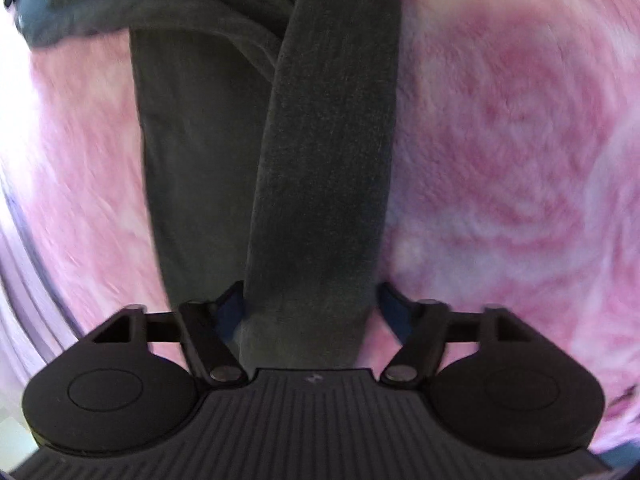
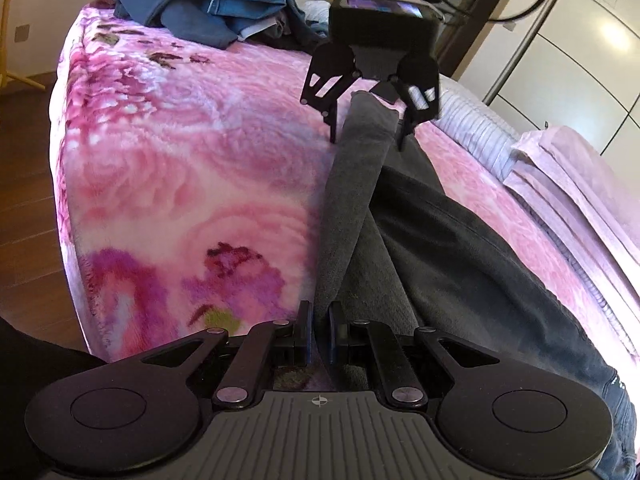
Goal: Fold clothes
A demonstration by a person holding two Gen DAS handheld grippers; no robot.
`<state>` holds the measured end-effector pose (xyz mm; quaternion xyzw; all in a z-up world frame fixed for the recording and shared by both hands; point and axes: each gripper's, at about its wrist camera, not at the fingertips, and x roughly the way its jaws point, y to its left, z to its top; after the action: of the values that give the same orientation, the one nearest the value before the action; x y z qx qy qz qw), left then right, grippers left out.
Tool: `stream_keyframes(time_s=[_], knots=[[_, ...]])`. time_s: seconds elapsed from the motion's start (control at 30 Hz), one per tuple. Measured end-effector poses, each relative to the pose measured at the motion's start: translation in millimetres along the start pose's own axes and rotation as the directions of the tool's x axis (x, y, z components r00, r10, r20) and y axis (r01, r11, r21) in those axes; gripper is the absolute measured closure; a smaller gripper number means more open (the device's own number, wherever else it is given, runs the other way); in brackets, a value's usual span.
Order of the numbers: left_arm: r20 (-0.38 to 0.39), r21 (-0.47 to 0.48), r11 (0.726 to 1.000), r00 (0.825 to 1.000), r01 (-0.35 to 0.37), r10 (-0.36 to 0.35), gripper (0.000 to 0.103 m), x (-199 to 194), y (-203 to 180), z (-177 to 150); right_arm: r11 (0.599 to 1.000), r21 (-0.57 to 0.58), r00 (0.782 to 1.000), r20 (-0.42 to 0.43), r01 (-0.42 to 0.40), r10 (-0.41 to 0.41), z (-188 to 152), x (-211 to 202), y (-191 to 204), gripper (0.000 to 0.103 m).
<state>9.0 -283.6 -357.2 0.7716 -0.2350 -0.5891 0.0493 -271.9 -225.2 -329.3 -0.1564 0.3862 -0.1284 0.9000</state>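
Dark grey trousers (image 2: 460, 240) lie on a pink flowered blanket (image 2: 180, 160) on a bed. One leg is lifted and stretched between my two grippers. My right gripper (image 2: 319, 332) is shut on the leg's near edge (image 2: 340, 240). My left gripper (image 2: 370, 120) shows in the right wrist view at the far end, its fingers wide apart with the leg's end between them. In the left wrist view the grey leg (image 1: 320, 180) runs out from between the spread fingers of the left gripper (image 1: 310, 300); the lower leg (image 1: 192, 160) lies flat beneath.
A heap of blue clothes (image 2: 208, 4) lies at the far end of the bed. Folded pink bedding (image 2: 568, 176) lies at the right. Wooden floor (image 2: 24, 200) is to the left, white wardrobe doors (image 2: 580, 60) at the back right.
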Motion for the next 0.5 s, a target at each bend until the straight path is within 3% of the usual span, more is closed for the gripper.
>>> stream_keyframes(time_s=[0.2,0.3,0.37,0.5], knots=[[-0.034,-0.132,0.990,0.998,-0.054,0.050,0.060,-27.5,-45.3,-27.9,1.000,-0.005,1.000,0.014,0.000,0.000,1.4,-8.5,0.3,0.096],[-0.127,-0.155,0.974,0.981,-0.164,0.145,0.080,-34.5,-81.7,-29.0,1.000,-0.004,1.000,0.016,0.007,-0.007,2.5,-11.3,2.5,0.096],[-0.179,-0.201,0.949,0.961,-0.244,0.209,0.095,-30.9,-98.4,-31.1,1.000,-0.008,1.000,0.009,0.011,-0.011,2.4,-8.9,3.5,0.096],[-0.238,-0.341,0.857,0.918,-0.386,0.318,0.101,-28.0,-119.6,-28.7,0.999,-0.043,1.000,-0.007,0.024,-0.025,2.7,-4.5,6.0,0.096]])
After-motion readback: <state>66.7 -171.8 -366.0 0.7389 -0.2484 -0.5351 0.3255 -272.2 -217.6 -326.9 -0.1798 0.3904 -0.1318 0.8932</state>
